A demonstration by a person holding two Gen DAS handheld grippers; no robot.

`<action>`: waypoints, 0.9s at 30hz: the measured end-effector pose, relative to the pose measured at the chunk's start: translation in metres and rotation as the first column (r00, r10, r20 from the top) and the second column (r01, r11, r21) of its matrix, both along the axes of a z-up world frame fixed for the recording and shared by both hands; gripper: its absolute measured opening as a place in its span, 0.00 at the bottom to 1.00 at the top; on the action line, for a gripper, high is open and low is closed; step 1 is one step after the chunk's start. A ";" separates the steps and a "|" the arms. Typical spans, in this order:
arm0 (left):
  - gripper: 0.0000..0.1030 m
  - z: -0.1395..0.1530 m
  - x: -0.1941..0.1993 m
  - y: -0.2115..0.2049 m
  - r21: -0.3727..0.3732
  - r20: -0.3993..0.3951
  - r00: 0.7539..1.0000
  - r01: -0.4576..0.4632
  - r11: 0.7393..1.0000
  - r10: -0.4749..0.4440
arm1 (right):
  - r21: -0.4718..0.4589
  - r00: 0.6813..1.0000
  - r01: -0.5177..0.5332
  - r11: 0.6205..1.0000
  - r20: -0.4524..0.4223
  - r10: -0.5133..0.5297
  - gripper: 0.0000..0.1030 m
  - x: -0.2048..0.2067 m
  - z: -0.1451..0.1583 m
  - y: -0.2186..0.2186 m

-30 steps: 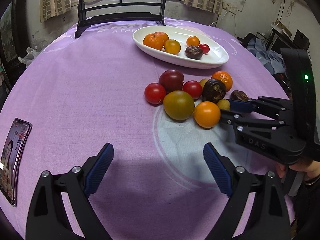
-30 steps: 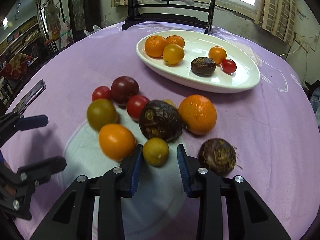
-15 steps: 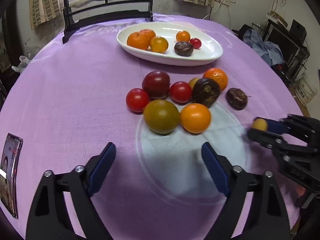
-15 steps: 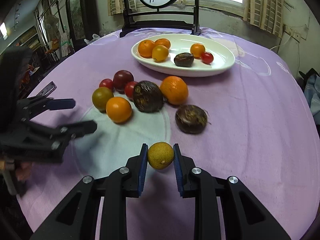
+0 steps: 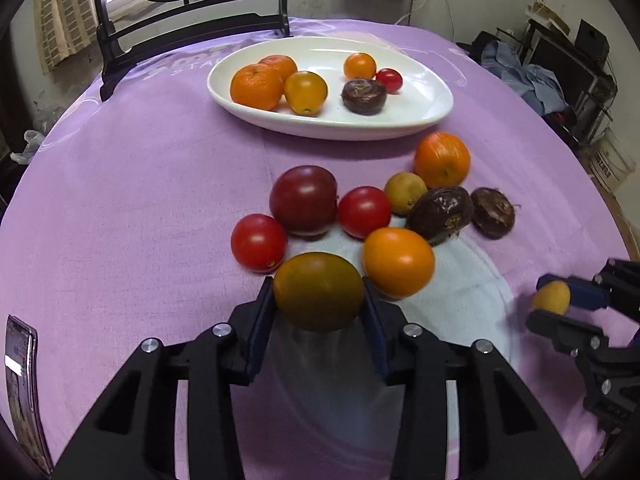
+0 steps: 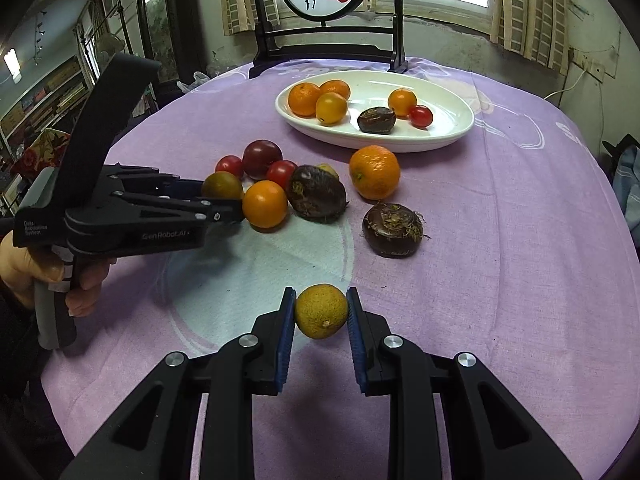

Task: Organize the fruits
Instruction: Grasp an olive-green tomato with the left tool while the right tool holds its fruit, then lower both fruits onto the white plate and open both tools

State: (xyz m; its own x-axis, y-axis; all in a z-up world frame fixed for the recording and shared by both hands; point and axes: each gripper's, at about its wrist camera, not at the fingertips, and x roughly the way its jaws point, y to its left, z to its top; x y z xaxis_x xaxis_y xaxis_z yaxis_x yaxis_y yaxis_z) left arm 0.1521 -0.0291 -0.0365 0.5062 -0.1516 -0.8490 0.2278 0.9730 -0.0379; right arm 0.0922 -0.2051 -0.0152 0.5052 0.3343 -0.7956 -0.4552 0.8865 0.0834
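Left gripper [image 5: 319,305]: closing now, fingers either side of the green-brown tomato [image 5: 319,291], pads right at its flanks.
Tomato: nearest fruit of the loose cluster on the tabletop [image 5: 120,200], orange tomato [image 5: 398,261] touching its right.
Right gripper [image 6: 321,312]: I've got the small yellow fruit [image 6: 321,311] pinched tight, held clear above the cloth.
Key relation: white dish [image 5: 430,114] lies straight ahead of both hands, beyond the cluster; I judge my right hand has the clearer path.

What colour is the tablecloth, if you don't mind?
The tablecloth is lilac purple, clearest in the right wrist view.
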 end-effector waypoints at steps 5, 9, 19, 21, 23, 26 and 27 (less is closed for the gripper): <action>0.40 0.033 -0.024 0.004 -0.007 0.075 0.996 0.041 0.999 -0.041 | 0.013 0.999 0.002 1.000 0.048 -0.003 0.25 0.000 0.020 -0.003; 0.40 0.076 -0.020 0.009 -0.060 0.144 0.988 0.060 0.996 -0.051 | 0.031 0.992 0.002 1.000 0.124 -0.006 0.25 0.012 0.051 -0.004; 0.40 0.078 0.084 -0.006 -0.110 0.096 0.995 -0.015 0.994 0.026 | 0.023 0.975 0.084 0.996 0.205 -0.087 0.25 0.107 0.074 0.015; 0.40 0.061 0.102 -0.014 -0.101 0.050 0.998 -0.021 0.995 0.026 | -0.004 0.981 0.118 0.993 0.157 -0.116 0.25 0.135 0.057 0.016; 0.40 0.047 0.113 -0.021 -0.101 0.015 1.000 -0.016 0.995 0.018 | -0.011 0.984 0.133 0.991 0.117 -0.131 0.25 0.153 0.044 0.014; 0.40 0.030 0.127 -0.028 -0.097 -0.022 1.000 -0.023 0.995 0.021 | -0.017 0.987 0.141 0.990 0.075 -0.140 0.25 0.174 0.027 0.011; 0.40 0.026 0.130 -0.028 -0.098 -0.030 0.999 -0.028 0.995 0.025 | -0.013 0.988 0.142 0.990 0.058 -0.141 0.25 0.181 0.021 0.009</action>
